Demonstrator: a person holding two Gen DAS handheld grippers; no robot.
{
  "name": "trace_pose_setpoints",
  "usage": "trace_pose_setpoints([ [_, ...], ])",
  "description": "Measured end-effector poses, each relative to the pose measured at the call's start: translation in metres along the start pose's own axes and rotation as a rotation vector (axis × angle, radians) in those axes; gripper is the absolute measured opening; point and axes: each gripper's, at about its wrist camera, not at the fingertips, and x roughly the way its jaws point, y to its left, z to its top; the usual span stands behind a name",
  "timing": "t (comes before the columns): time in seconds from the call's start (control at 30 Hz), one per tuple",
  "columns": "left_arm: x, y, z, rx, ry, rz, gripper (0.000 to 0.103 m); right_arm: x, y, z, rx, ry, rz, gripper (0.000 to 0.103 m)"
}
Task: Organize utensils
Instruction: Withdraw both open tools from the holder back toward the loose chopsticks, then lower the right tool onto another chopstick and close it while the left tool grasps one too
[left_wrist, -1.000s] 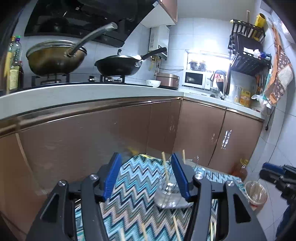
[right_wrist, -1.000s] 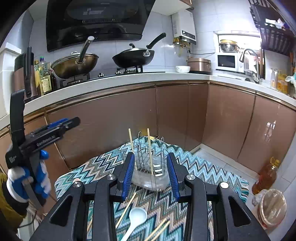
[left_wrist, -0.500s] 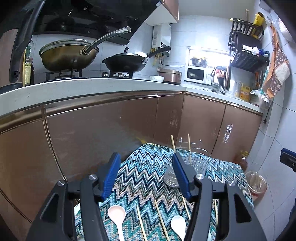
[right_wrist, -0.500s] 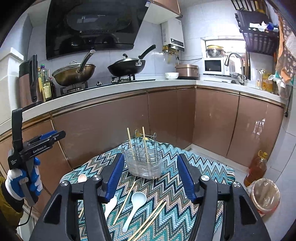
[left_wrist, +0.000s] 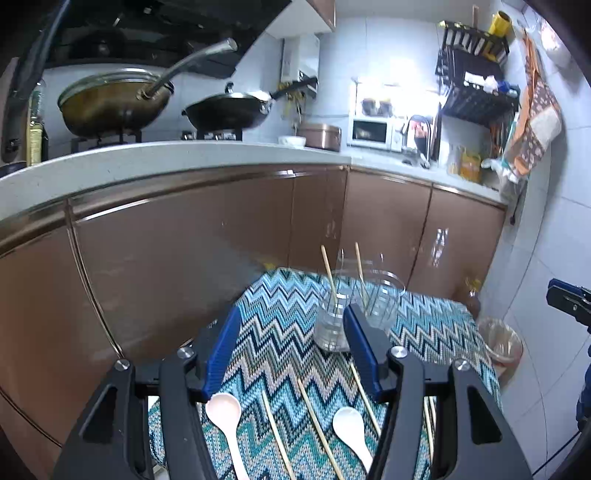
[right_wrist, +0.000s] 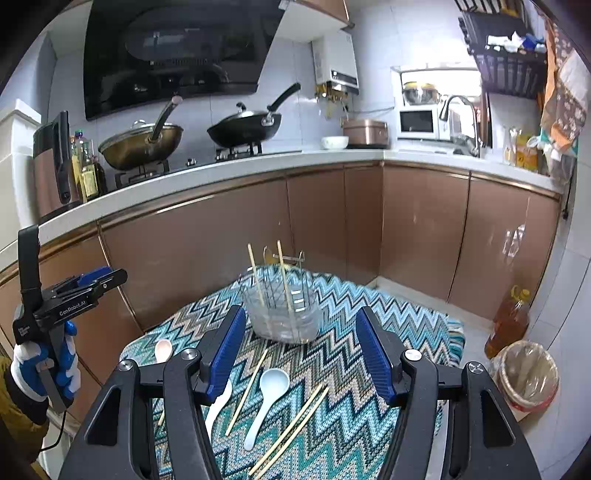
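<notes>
A clear utensil holder (right_wrist: 282, 314) with a wire insert stands at the far side of the zigzag cloth (right_wrist: 369, 424); two chopsticks (right_wrist: 256, 277) stand upright in it. My right gripper (right_wrist: 301, 314) hovers short of the holder, its jaws opening with nothing pressed between them. On the cloth below it lie a pale spoon (right_wrist: 266, 391), a pink spoon (right_wrist: 163, 350) and loose chopsticks (right_wrist: 291, 428). My left gripper (left_wrist: 291, 317) is open and empty, left of the holder (left_wrist: 354, 310), above two spoons (left_wrist: 223, 410) (left_wrist: 349, 424) and several chopsticks (left_wrist: 317, 424).
Brown cabinets (right_wrist: 221, 240) under a white counter (right_wrist: 258, 162) run right behind the cloth. Two woks (right_wrist: 243, 129) sit on the stove. On the floor to the right stand an oil bottle (right_wrist: 509, 317) and a lined bin (right_wrist: 528, 376). A gloved hand (right_wrist: 44, 369) holds the left gripper.
Both grippers drew back from the holder, so spoons and loose chopsticks came into view below. The right jaws, narrow around the holder's chopsticks before, have spread wide.
</notes>
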Motion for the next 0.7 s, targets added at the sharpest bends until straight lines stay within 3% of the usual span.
trace_pose_setpoints([
  [0.47, 0.059, -0.004, -0.027, 0.009, 0.194, -0.045, 0.056, 0.050, -0.018, -0.028, 0.029, 0.131, 0.020, 0.061],
  [0.7, 0.090, -0.002, -0.047, -0.021, 0.310, -0.060, 0.056, 0.094, -0.029, -0.047, 0.063, 0.268, 0.035, 0.061],
])
